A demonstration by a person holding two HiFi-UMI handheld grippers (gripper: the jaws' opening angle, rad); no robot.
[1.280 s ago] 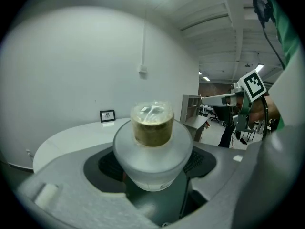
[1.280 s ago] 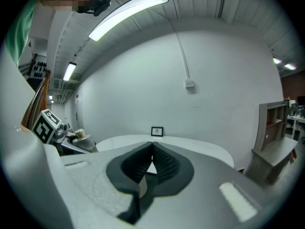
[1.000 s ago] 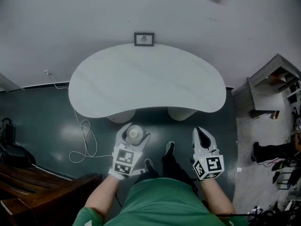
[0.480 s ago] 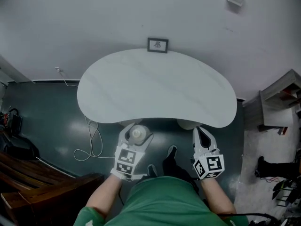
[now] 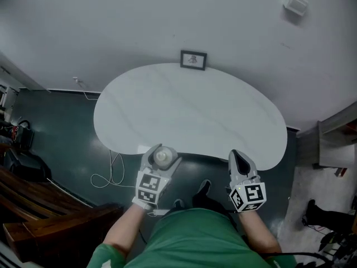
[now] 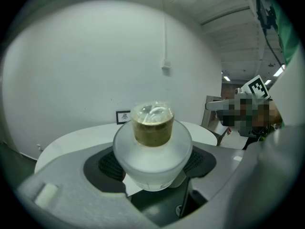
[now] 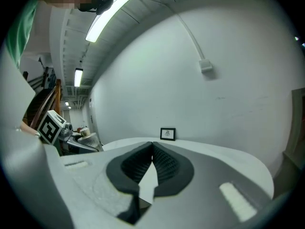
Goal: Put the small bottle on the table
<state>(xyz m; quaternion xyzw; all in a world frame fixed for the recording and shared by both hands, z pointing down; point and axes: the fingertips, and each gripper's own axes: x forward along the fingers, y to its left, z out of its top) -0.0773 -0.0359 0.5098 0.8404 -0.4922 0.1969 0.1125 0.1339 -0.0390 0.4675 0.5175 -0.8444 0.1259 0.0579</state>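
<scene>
White kidney-shaped counter (image 5: 189, 110) against a pale wall (image 5: 167, 21), small framed picture (image 5: 193, 60) at its back edge, dark teal floor (image 5: 56, 133) around; my left tool (image 5: 162, 155) pinches the small bottle (image 6: 152, 147) by the near edge, my right tool (image 5: 239, 156) pressed together, empty.

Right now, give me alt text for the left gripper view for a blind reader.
The left gripper holds the small bottle, frosted with a brown top, upright between its jaws. Ahead is a white table, with a framed picture at its far edge before a white wall.
</scene>
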